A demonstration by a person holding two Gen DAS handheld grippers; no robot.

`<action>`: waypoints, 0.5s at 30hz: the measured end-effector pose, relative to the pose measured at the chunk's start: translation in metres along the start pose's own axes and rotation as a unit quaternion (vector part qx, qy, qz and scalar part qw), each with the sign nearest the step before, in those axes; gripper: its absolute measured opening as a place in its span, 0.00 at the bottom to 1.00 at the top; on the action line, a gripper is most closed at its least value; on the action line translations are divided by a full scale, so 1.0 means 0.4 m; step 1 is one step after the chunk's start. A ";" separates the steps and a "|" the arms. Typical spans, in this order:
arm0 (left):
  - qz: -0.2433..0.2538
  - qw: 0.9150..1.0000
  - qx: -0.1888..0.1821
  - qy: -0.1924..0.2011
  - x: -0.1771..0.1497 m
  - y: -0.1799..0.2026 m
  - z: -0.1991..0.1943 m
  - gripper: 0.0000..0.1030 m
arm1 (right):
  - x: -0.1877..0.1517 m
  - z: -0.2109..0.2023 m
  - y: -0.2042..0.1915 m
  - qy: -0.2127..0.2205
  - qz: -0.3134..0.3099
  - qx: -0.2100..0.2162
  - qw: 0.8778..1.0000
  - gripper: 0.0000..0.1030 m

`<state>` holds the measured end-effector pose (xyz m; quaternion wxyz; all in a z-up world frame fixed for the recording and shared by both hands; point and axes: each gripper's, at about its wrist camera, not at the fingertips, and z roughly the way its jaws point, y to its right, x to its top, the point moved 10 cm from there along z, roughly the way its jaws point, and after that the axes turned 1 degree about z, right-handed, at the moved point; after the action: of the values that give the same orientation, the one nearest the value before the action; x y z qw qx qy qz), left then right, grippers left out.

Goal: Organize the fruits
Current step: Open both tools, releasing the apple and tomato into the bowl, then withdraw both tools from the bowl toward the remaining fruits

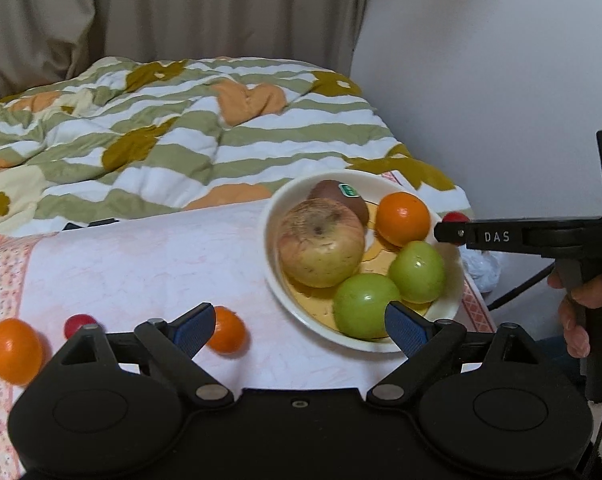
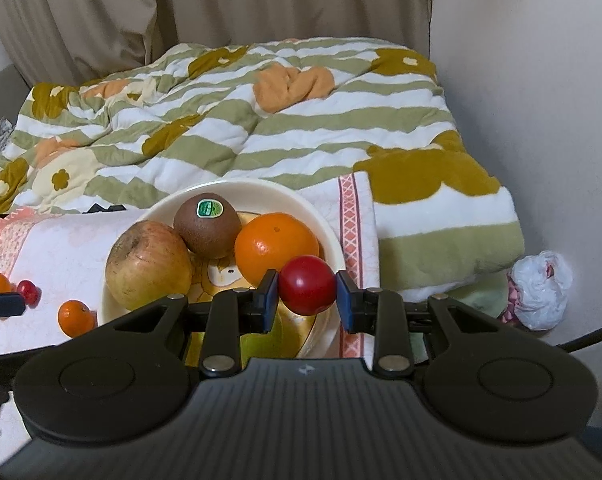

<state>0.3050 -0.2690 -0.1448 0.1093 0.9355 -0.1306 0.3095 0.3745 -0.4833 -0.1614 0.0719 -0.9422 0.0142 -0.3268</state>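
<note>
A white bowl (image 1: 275, 208) (image 2: 157, 208) on the pink-white cloth holds an apple (image 1: 321, 242) (image 2: 147, 264), a kiwi (image 1: 333, 196) (image 2: 207, 226), an orange (image 1: 403, 218) (image 2: 275, 246) and two green fruits (image 1: 361, 304) (image 1: 417, 272). My right gripper (image 2: 307, 292) is shut on a small red fruit (image 2: 307, 290) over the bowl's right rim; it also shows in the left wrist view (image 1: 455, 218). My left gripper (image 1: 301, 326) is open and empty, low over the cloth at the bowl's near rim. Two small oranges (image 1: 15, 350) (image 1: 227, 330) and a red fruit (image 1: 77, 324) lie on the cloth to the left.
A striped flowered blanket (image 1: 181, 128) (image 2: 261, 128) lies behind the cloth. Curtains (image 1: 181, 8) hang at the back, a white wall (image 1: 501, 80) stands on the right. A crumpled plastic bag (image 2: 541, 288) lies on the floor at the right. The cloth's patterned edge (image 2: 355, 232) runs right of the bowl.
</note>
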 end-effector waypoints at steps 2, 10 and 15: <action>-0.007 1.000 0.006 0.001 -0.004 -0.010 -0.001 0.91 | -0.005 0.012 0.000 -0.005 0.006 0.003 1.000 0.44; -0.017 1.000 0.018 0.008 -0.024 -0.022 -0.027 0.92 | -0.001 -0.010 0.006 0.014 0.013 0.002 1.000 1.00; -0.021 0.999 0.024 0.017 -0.030 -0.019 -0.052 0.92 | -0.002 -0.045 0.004 0.027 0.010 0.000 1.000 1.00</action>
<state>0.2868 -0.2537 -0.1366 0.0958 0.9350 -0.1019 0.3259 0.3630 -0.4869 -0.1481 0.0747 -0.9328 0.0255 -0.3515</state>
